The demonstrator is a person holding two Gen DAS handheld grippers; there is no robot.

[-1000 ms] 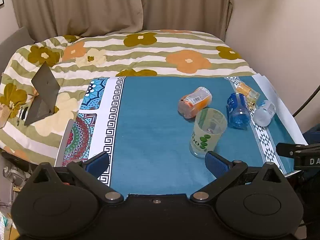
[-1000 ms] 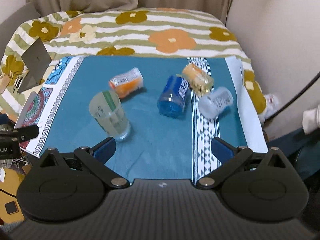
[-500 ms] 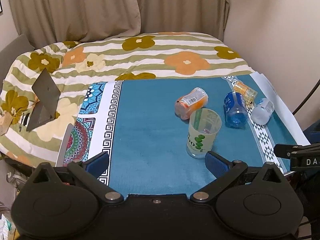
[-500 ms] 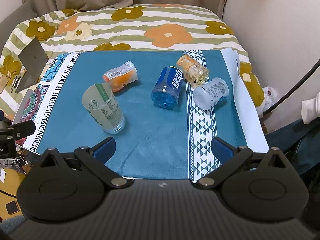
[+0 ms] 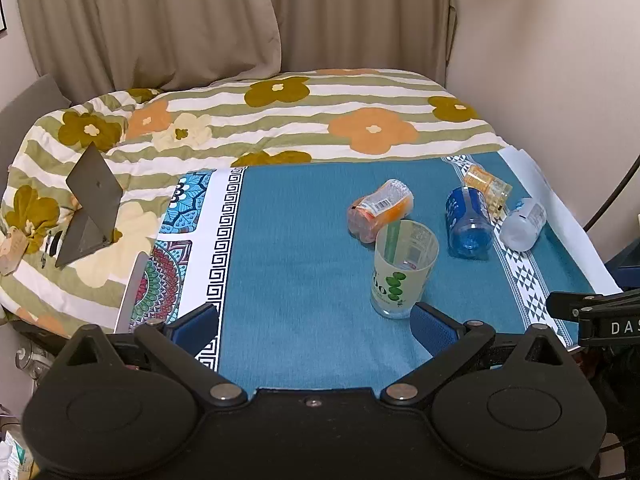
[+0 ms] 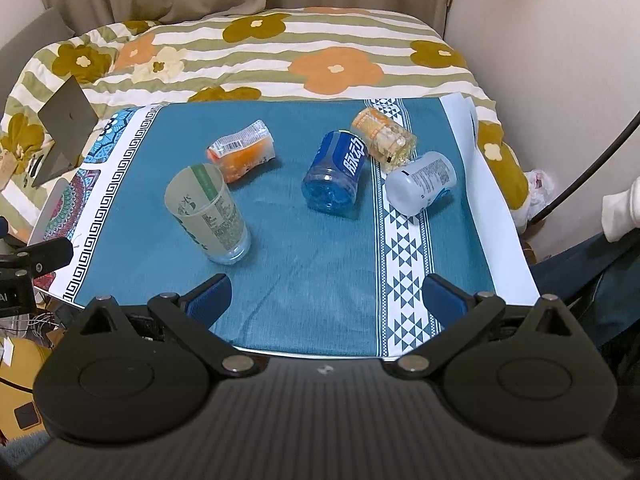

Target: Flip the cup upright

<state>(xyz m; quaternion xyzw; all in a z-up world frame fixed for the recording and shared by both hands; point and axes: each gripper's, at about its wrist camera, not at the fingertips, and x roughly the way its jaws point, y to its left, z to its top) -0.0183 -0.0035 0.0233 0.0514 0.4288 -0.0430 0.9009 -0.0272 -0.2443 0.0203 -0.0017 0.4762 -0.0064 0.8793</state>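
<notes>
Since a second ago: both grippers pulled back a bit, so the whole spread sits smaller and further up each frame. Cups themselves haven't budged.
Left gripper (image 5: 314,322): jaws spread wide, nothing between them, hanging low at the bottom edge of its own frame. Blue pads (image 5: 430,322), right one just below the cup's base.
Right gripper (image 6: 326,298): also wide and empty, bottom centre of its frame, well short of anything.
Cup (image 6: 208,214): frosted translucent tumbler, tapered, green dots and printed label. Lower left of centre in the right view, lower right of centre in the left view. Already standing on its base with the mouth up, so I'd say the flip is done and the hands are just clearing out.
Teal cloth (image 6: 304,264): soft woven fabric with white patterned borders, probably laid down so stuff doesn't roll away.
Orange cup (image 6: 242,154): lying on its side just behind the tumbler, crinkly plastic label.
Blue cup (image 6: 336,172): on its side mid-frame, bumpy clear-blue base facing the camera.
White cup (image 6: 422,182): on its side to the right, smooth and opaque.
Amber cup (image 6: 384,138): ribbed, see-through, on its side, touching the blue one I think.
Floral quilt (image 6: 280,46): striped, puffy, across the top.
</notes>
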